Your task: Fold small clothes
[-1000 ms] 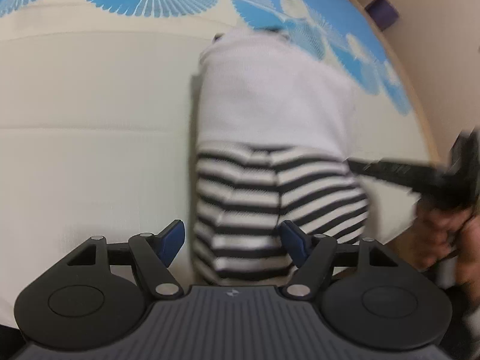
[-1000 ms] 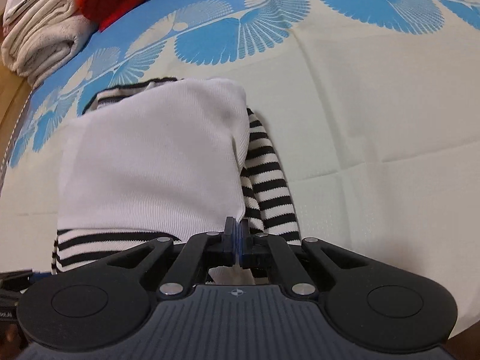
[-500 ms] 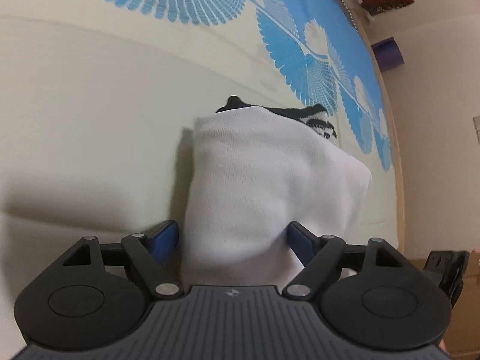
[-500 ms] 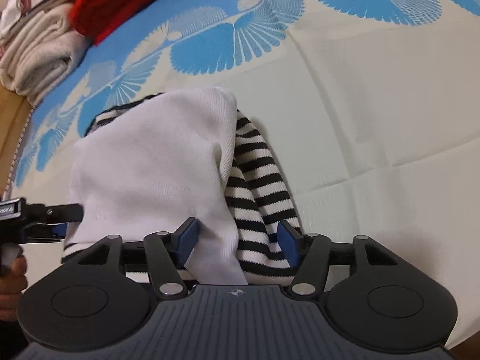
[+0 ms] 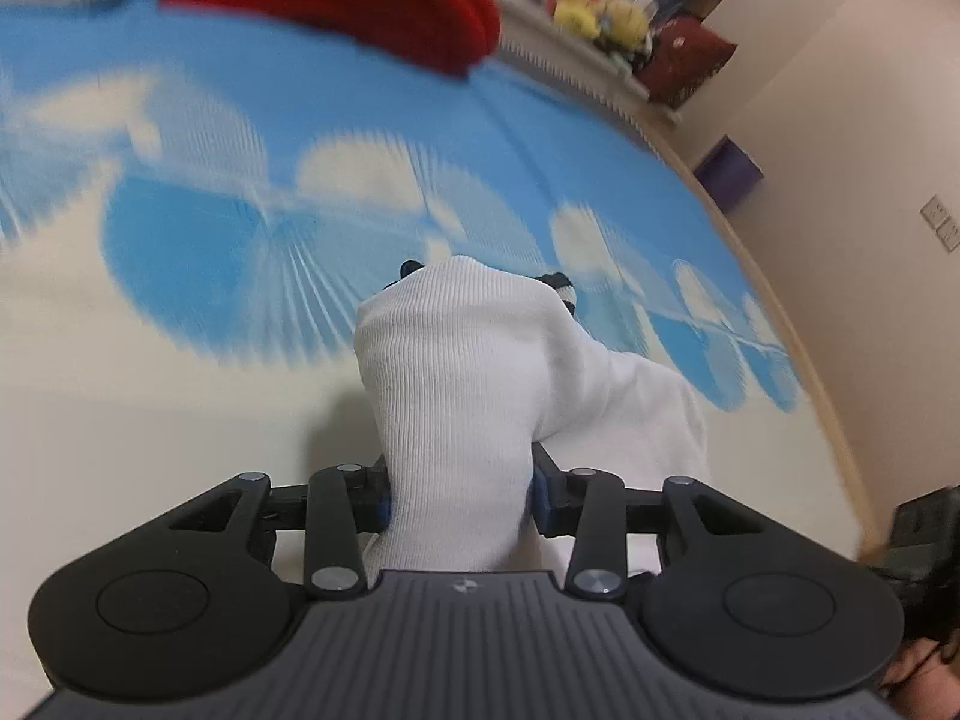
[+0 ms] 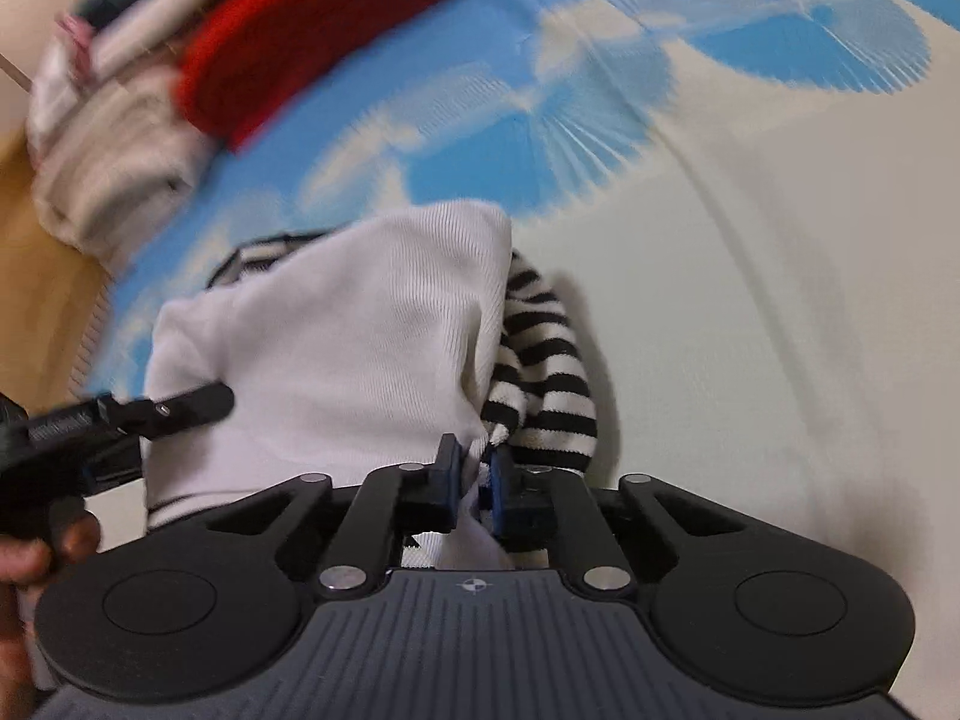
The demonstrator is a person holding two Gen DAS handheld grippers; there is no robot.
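Bed sheet (image 5: pixel 150 396), cream with blue fans; red knit (image 6: pixel 312 42) stacked far. Folded white-and-striped garment (image 6: pixel 360 360) pinched at near edge by both: left tool (image 5: pixel 459 489), right tool (image 6: pixel 474 480), jaws just closed onto cloth. Fold seemingly done; next likely: lift, carry to stack, grips kept level.

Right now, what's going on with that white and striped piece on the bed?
A person is folding a small garment, white with black-and-white striped parts, on the blue-patterned bed cover. Both handheld grippers have just been closing on it: the left gripper clamps a thick bunch of the white fabric, and the right gripper pinches a thinner edge beside the striped sleeve. A red item and folded clothes lie further back.
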